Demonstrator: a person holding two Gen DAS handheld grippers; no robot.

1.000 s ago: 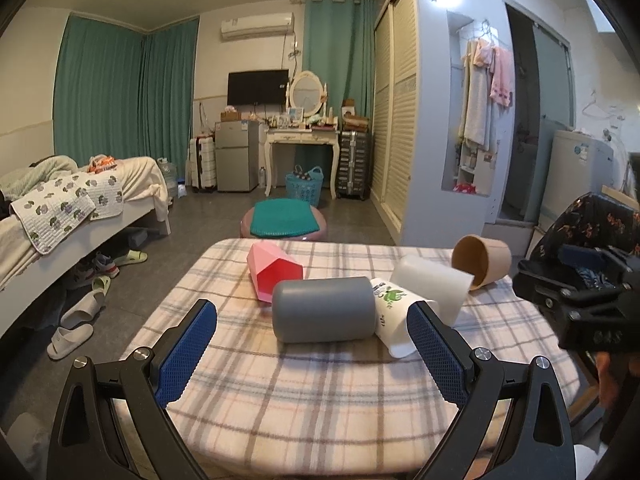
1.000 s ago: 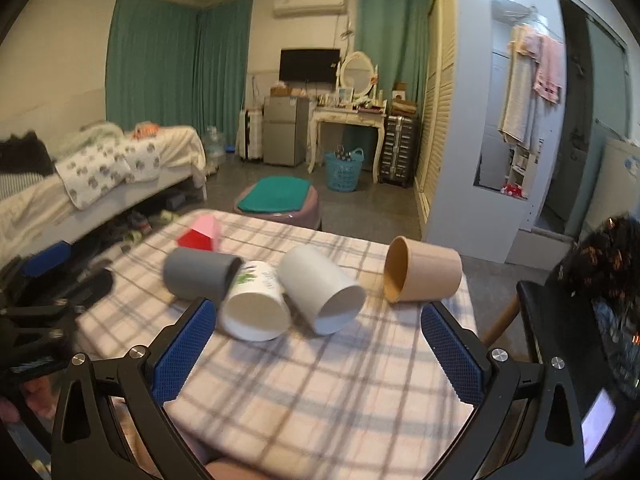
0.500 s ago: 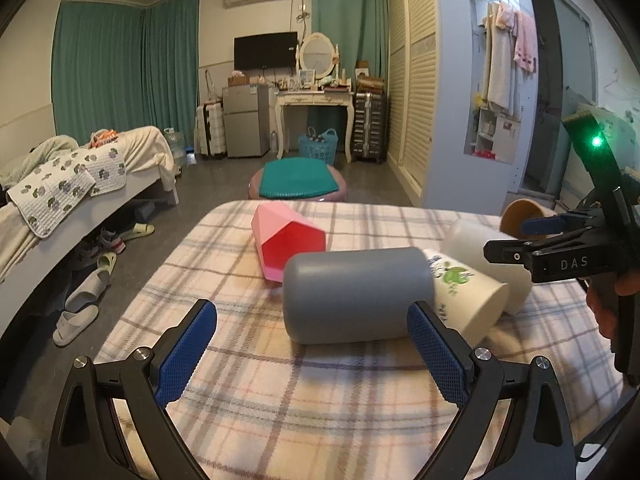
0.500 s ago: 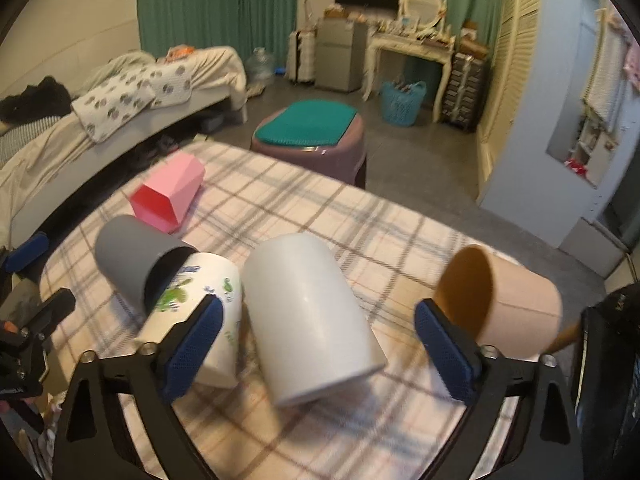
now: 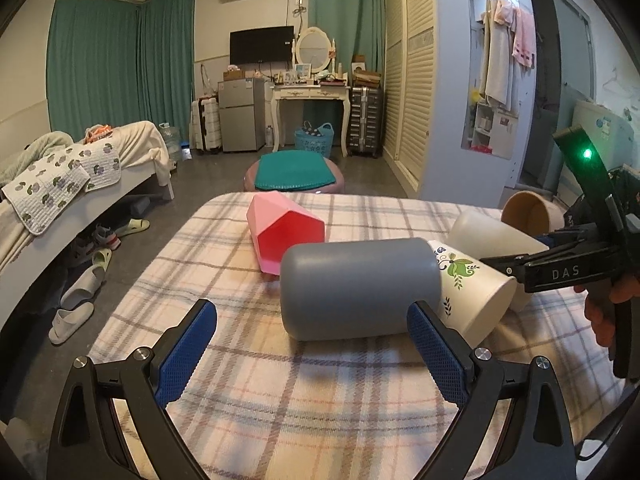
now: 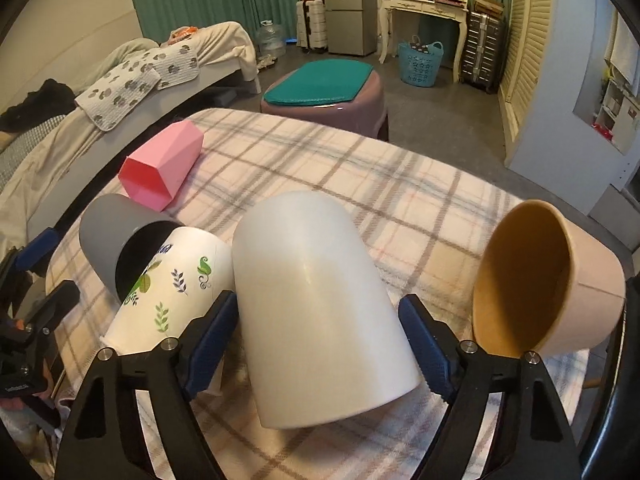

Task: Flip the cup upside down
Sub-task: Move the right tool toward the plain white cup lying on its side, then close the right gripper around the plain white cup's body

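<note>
Several cups lie on their sides on the plaid table. A plain white cup (image 6: 316, 304) lies between the blue pads of my right gripper (image 6: 318, 340); the pads stand close on either side and it is unclear whether they touch. A leaf-print white cup (image 6: 168, 296) lies left of it, its base inside a grey cup (image 6: 104, 232). My left gripper (image 5: 312, 344) is open, its pads wide around the near side of the grey cup (image 5: 360, 288). A pink faceted cup (image 5: 284, 232) and a tan cup (image 6: 544, 284) lie apart.
The plaid tablecloth (image 5: 320, 400) covers a rounded table with edges close on all sides. A purple stool with a green cushion (image 6: 324, 92) stands beyond the far edge. A bed (image 5: 60, 184) is at left, wardrobe (image 5: 408, 80) at right.
Both grippers have moved in toward the cups. The right gripper has lowered and narrowed around the plain white cup. The left gripper has come closer to the grey cup.
</note>
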